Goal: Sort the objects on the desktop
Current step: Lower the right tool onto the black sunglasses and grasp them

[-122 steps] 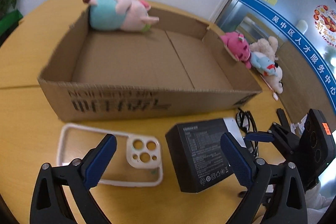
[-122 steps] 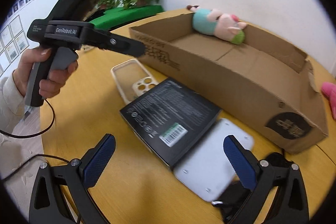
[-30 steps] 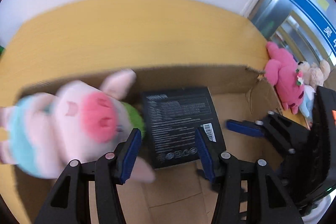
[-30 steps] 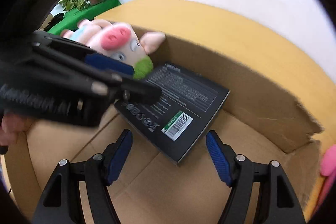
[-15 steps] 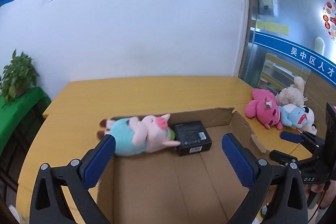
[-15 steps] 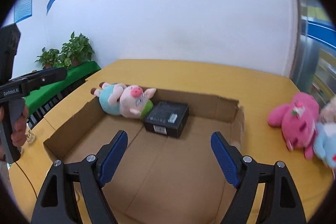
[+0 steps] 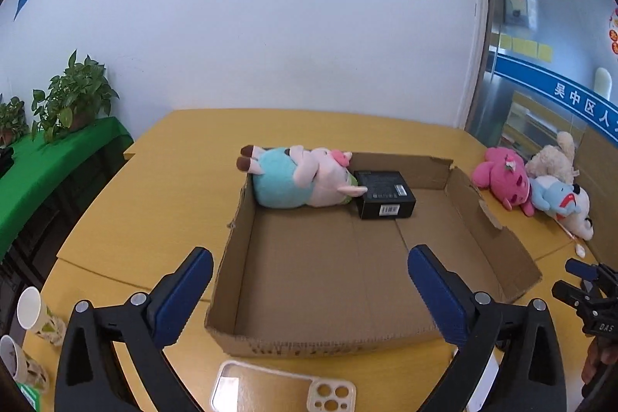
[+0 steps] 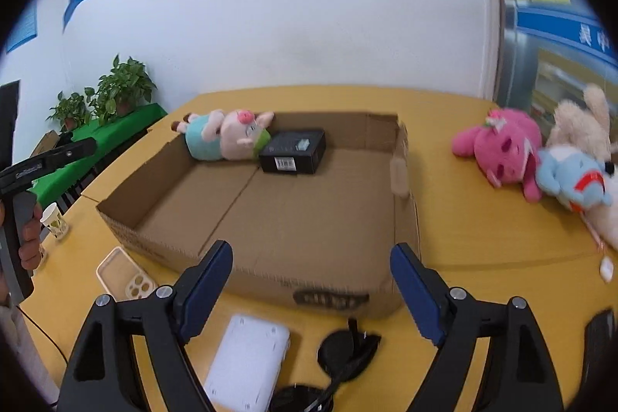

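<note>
An open cardboard box [image 7: 483, 230] [image 8: 162, 161] stands on the yellow table. Inside at its far end lie a pig plush [image 7: 301, 182] [image 8: 228, 136] and a black box [image 7: 384, 199] [image 8: 293, 151], touching each other. My left gripper [image 7: 309, 292] is open and empty, held above the box's near edge. My right gripper [image 8: 311, 290] is open and empty, also above the near edge. A clear phone case [image 7: 278, 390] [image 8: 125, 277], a white flat device [image 8: 247, 358] and black sunglasses [image 8: 343, 354] lie on the table in front of the box.
A pink plush [image 7: 504, 180] [image 8: 502, 149], a blue plush [image 7: 556, 197] [image 8: 571, 180] and a cream plush [image 8: 583, 126] lie right of the box. Paper cups [image 7: 33, 313] [image 8: 54, 219] stand at the table's left edge. Potted plants [image 7: 75, 95] stand on a green surface at left.
Both grippers have pulled back from the box's far end to its near edge. The black box stays inside next to the pig plush. The items in front of the box have come into view.
</note>
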`<action>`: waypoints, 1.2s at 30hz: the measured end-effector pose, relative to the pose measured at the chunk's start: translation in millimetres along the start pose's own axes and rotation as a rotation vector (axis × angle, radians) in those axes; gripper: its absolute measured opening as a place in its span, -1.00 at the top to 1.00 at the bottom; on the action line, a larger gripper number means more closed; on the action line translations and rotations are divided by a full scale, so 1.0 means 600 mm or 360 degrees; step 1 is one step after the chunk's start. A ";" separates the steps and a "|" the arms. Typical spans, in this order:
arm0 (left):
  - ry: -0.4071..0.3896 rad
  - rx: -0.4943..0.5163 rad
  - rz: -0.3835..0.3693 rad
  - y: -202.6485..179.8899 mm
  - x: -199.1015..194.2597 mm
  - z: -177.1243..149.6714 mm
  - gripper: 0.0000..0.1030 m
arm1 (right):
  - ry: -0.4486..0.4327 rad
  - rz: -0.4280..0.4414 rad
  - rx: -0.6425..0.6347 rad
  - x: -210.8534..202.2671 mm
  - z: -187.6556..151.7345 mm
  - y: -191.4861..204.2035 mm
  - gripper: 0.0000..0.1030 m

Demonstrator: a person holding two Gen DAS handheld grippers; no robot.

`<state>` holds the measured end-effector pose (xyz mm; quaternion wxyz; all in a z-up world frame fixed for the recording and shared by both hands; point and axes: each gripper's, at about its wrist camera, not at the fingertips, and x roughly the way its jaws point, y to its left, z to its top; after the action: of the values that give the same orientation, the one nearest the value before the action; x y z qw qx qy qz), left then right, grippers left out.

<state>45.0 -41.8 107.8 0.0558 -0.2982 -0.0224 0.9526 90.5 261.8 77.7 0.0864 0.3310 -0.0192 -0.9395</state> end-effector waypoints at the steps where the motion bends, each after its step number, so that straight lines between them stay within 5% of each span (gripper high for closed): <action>1: 0.0021 0.0004 0.0009 -0.002 -0.002 -0.008 -0.99 | 0.0032 -0.0012 0.0020 0.002 -0.010 -0.005 -0.63; 10: -0.0073 0.0062 0.0070 -0.037 -0.039 -0.096 -0.99 | 0.0322 -0.0091 0.0161 0.032 -0.115 -0.057 -0.63; 16: 0.0164 0.0053 -0.0160 -0.079 -0.001 -0.132 -0.99 | 0.0421 -0.0055 0.0102 0.056 -0.153 -0.040 -0.53; 18: 0.0197 0.0048 -0.0201 -0.093 0.008 -0.139 -0.99 | 0.0440 -0.0064 0.0079 0.063 -0.155 -0.033 -0.35; 20: 0.0233 0.0059 -0.0252 -0.108 0.017 -0.143 -0.99 | 0.0486 -0.0086 0.0046 0.076 -0.160 -0.028 0.05; 24: 0.0285 0.0060 -0.0333 -0.130 0.030 -0.149 -0.99 | 0.0525 -0.0020 0.0094 0.083 -0.171 -0.035 0.42; 31: 0.0351 0.0062 -0.0453 -0.162 0.048 -0.153 -0.99 | 0.0538 0.0007 0.0159 0.068 -0.175 -0.060 0.45; 36: 0.0510 -0.0001 -0.0693 -0.194 0.080 -0.151 -0.99 | 0.0531 0.0036 0.0179 0.060 -0.181 -0.064 0.46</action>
<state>68.5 80.5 15.2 0.2621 -0.4333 -0.0771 0.8588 124.8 295.4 -32.8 0.0803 0.4863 -0.0609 -0.8680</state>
